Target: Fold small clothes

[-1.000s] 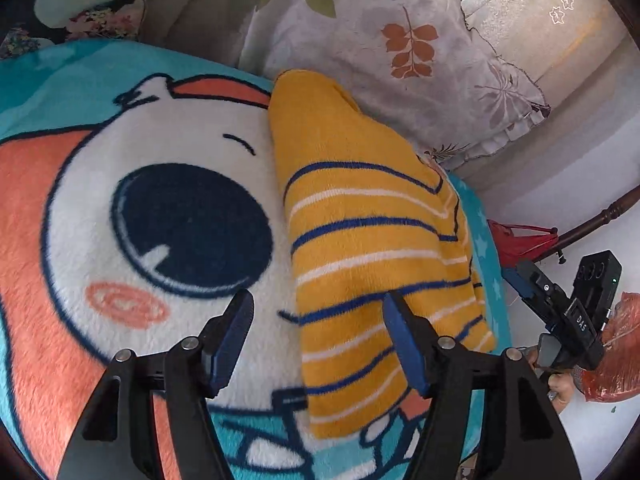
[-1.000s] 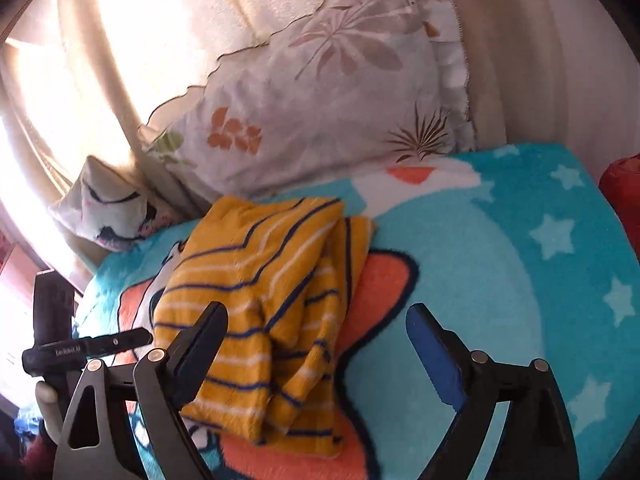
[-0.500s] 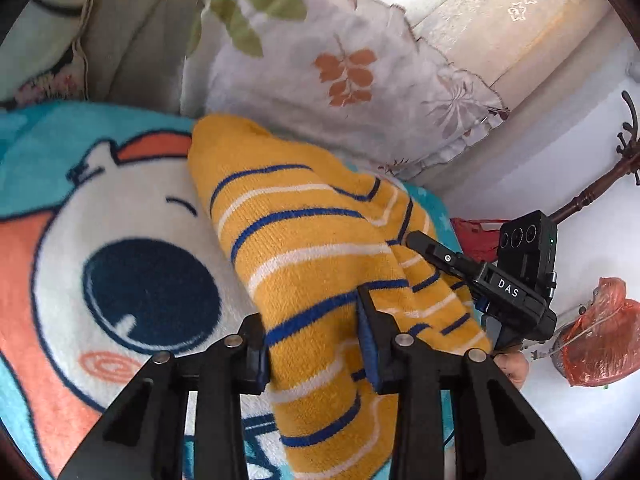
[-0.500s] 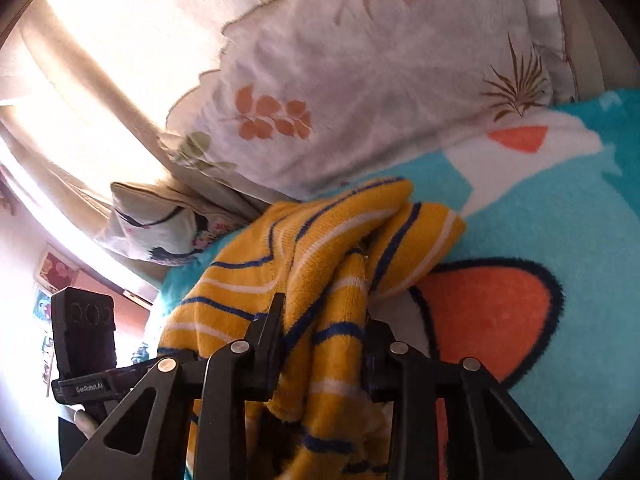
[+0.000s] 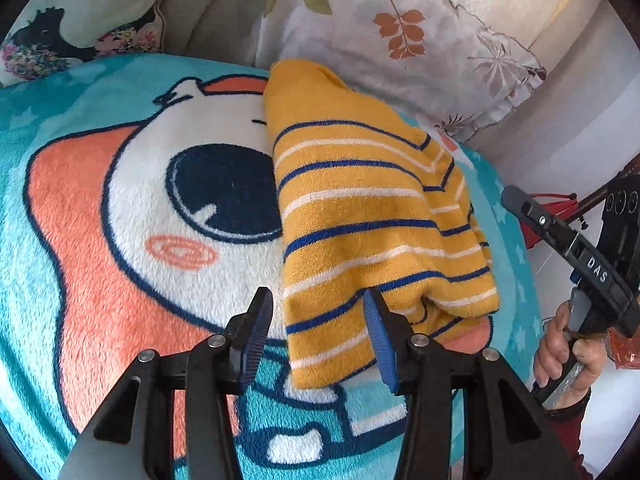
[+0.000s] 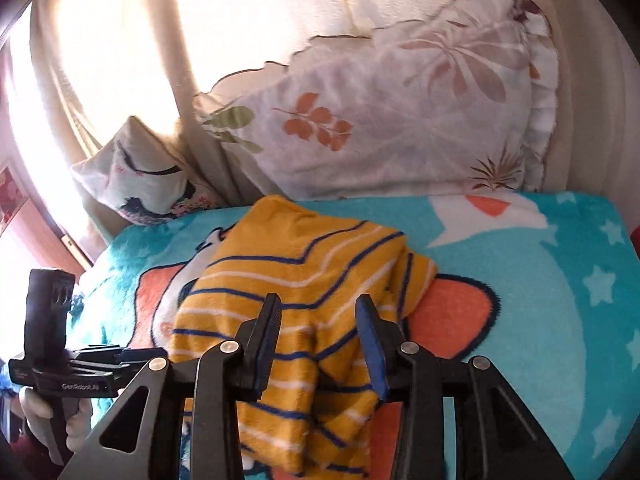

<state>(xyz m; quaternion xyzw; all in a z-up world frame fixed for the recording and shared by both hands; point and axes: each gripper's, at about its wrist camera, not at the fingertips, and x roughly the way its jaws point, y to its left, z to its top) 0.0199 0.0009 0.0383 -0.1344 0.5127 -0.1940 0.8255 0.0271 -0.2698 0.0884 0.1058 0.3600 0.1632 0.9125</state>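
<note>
Fleece covers the bed: a plush turquoise blanket (image 5: 72,128) printed with an orange-and-white cartoon face and pale stars. Leaf-print pillow (image 5: 404,44) with a scalloped frill leans at the upper right, cream curtains (image 6: 132,60) glowing behind. The folded yellow knit sweater (image 5: 360,216), striped navy and white, lies right of centre. Left gripper (image 5: 320,336) and right gripper (image 6: 318,340) have just been opening, ribbed blue pads apart astride its near edge.
</note>
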